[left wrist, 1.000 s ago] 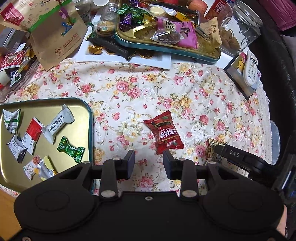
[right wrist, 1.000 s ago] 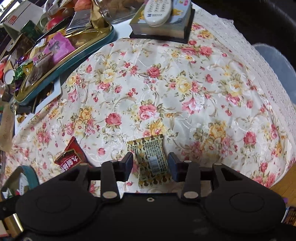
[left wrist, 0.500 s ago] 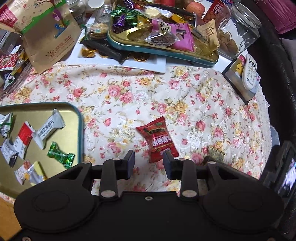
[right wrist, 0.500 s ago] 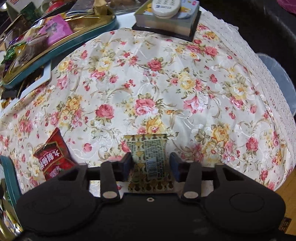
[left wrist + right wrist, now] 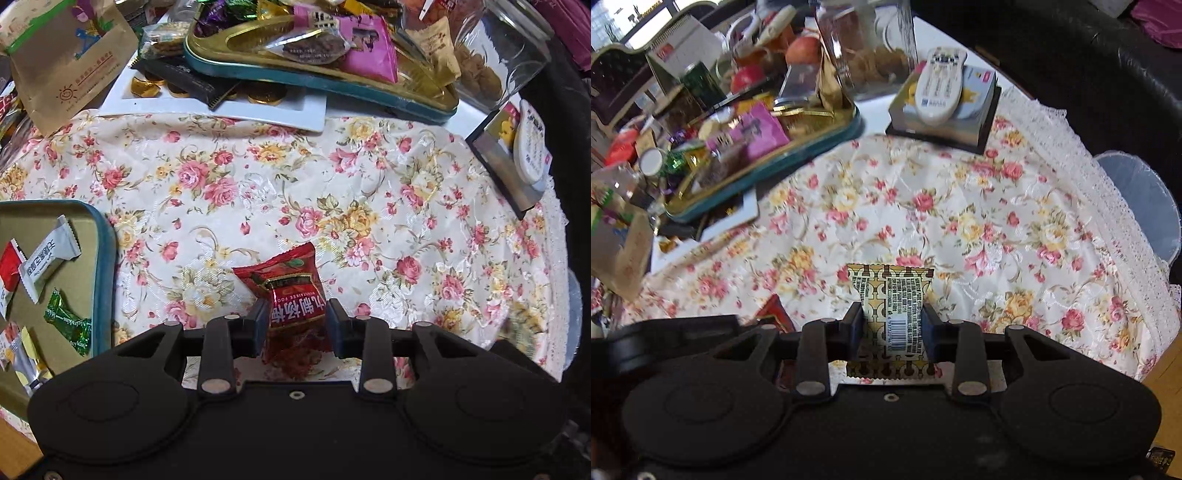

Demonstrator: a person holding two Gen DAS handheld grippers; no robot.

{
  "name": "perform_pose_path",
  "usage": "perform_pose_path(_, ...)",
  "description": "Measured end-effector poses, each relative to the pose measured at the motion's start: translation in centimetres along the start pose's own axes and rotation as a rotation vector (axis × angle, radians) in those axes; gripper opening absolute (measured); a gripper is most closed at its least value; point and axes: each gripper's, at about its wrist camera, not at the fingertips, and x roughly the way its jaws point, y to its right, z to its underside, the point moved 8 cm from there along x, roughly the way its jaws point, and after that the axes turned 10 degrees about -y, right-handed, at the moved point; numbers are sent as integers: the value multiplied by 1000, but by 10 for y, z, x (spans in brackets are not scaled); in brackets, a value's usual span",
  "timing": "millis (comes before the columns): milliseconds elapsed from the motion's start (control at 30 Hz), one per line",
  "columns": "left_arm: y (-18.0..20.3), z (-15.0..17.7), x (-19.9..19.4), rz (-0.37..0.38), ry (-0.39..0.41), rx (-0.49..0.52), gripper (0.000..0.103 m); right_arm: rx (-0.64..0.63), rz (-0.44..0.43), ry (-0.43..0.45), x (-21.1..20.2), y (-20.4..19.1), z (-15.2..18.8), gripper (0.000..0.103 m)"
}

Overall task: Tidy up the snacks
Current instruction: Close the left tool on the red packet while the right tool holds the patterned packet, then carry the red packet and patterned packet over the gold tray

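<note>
My left gripper is shut on a red snack packet and holds it tilted up off the floral cloth. My right gripper is shut on a gold-and-white patterned snack packet with a barcode and holds it lifted above the cloth. A teal-rimmed gold tray at the left holds several wrapped candies, among them a grey-white one and a green one.
A second teal-rimmed tray piled with snacks sits at the back on a white board. A brown paper bag stands at back left. A remote on a box and a glass jar are at the back right.
Both grippers closed on their packets and lifted them off the cloth. The right wrist view tilted up, showing more of the far clutter.
</note>
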Motion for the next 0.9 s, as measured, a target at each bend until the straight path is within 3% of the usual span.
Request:
perform_pose_path(133, 5, 0, 17, -58, -19, 7, 47, 17, -38, 3, -15, 4, 0, 34)
perform_pose_path(333, 12, 0, 26, -88, -2, 26, 55, 17, -35, 8, -23, 11, 4, 35)
perform_pose_path(500, 17, 2, 41, -118, -36, 42, 58, 45, -43, 4, -25, 14, 1, 34)
perform_pose_path(600, 22, 2, 42, -142, -5, 58, 61, 58, -59, -3, -27, 15, 1, 34)
perform_pose_path(900, 24, 1, 42, -129, -19, 35, 57, 75, -67, -2, -29, 17, 0, 34)
